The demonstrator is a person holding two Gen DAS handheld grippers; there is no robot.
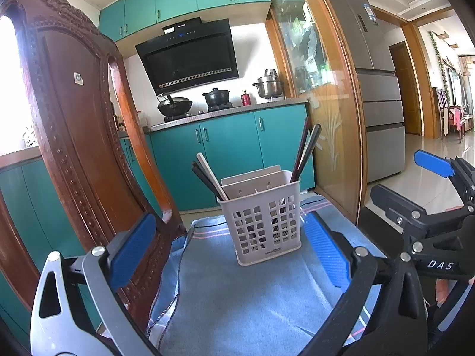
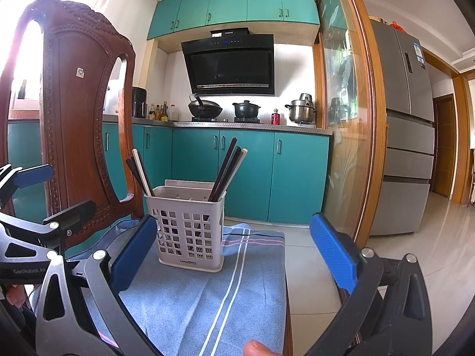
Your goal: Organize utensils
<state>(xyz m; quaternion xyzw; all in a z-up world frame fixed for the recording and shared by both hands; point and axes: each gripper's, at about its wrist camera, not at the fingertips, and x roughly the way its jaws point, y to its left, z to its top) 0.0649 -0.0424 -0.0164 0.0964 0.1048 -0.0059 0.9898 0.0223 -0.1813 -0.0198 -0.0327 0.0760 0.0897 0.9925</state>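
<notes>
A white slotted utensil basket [image 1: 262, 222] [image 2: 190, 228] stands upright on a blue striped cloth [image 1: 237, 296] [image 2: 213, 296]. Several dark and pale chopsticks [image 1: 305, 151] [image 2: 228, 169] lean out of it, one bunch to the left [image 1: 207, 178] [image 2: 141, 173] and one to the right. My left gripper [image 1: 228, 249] is open and empty, a little short of the basket. My right gripper [image 2: 234, 252] is open and empty, also short of the basket. Each gripper shows at the edge of the other's view: the right one [image 1: 415, 195] and the left one [image 2: 44, 192].
A carved wooden chair back [image 1: 77, 118] [image 2: 80, 112] rises just left of the cloth. Teal cabinets [image 2: 246, 175] with pots on the stove lie behind. A glass sliding door [image 2: 347, 118] and a fridge [image 2: 406, 130] are to the right, over tiled floor [image 2: 311, 267].
</notes>
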